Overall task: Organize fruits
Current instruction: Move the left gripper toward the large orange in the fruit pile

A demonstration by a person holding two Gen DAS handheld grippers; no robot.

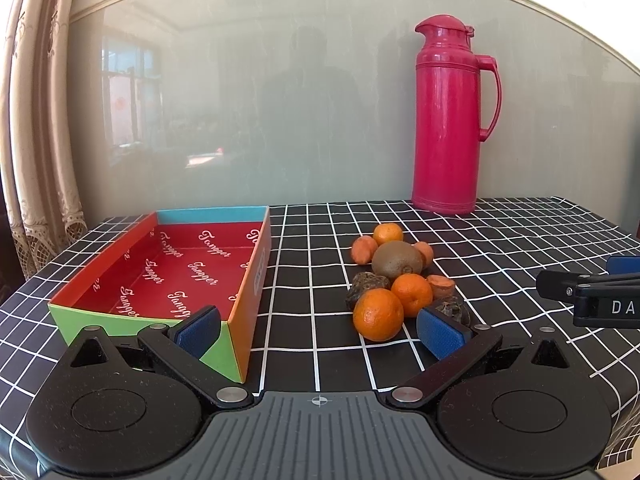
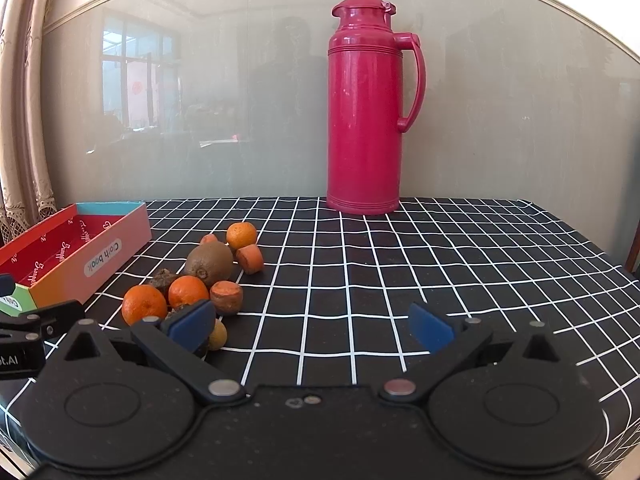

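Red-lined box (image 1: 188, 276) at left on the checked cloth (image 1: 500, 240), open-topped, nothing inside. Left gripper (image 1: 318, 330) low beside it, fingers spread wide, grasping nothing, one pad (image 1: 200, 332) over the box's near corner. Fruit pile (image 1: 396, 276) right of the box: kiwi (image 1: 396, 259) mid-heap, oranges (image 1: 378, 314) touching nearer. Pink flask (image 1: 450, 116) upright behind. Right gripper (image 2: 310, 328) farthest right, fingers released, bare cloth between them.

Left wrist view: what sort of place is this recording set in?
Most likely a home living or dining room: a table under a checked tablecloth, a pink thermos jug by the wall, and a lace-edged curtain at the left.
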